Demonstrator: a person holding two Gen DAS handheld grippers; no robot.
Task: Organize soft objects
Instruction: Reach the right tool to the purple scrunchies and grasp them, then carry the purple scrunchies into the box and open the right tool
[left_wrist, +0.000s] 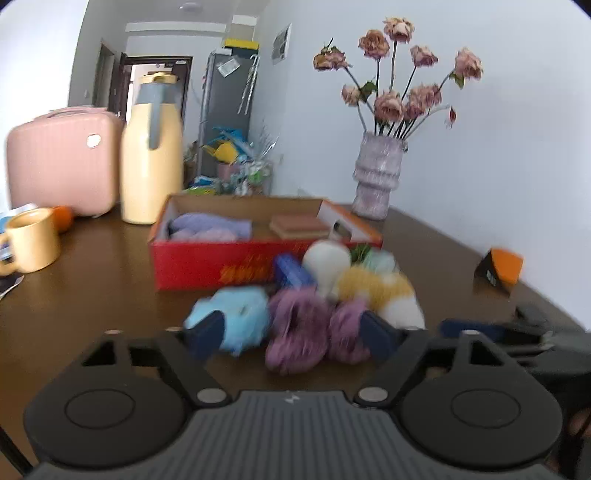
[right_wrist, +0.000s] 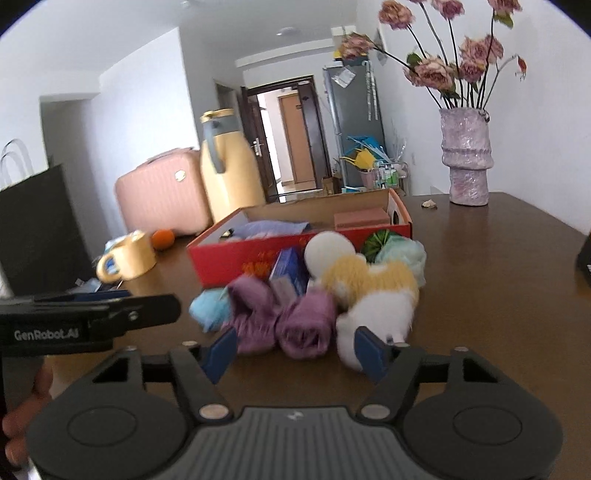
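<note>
Fingers of the left gripper (left_wrist: 293, 336) gape around the blue puff (left_wrist: 236, 317) and purple rolls (left_wrist: 299, 328), gripping nothing; right gripper (right_wrist: 295, 350) likewise parted, empty. Red box (left_wrist: 207, 266) holds lilac cloth (left_wrist: 210, 226). Fuzzy heap sits unsorted on the bench (left_wrist: 92, 295), touching the box front. Mostly undone.

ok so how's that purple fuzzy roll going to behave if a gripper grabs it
The purple fuzzy roll looks like bundled soft fabric, so it will probably squash between the pads rather than resist. It seems light and likely to lift easily, though it may unroll or droop. Its fuzzy surface should grip well, but the blue plush pressed beside it could get dragged along.
</note>
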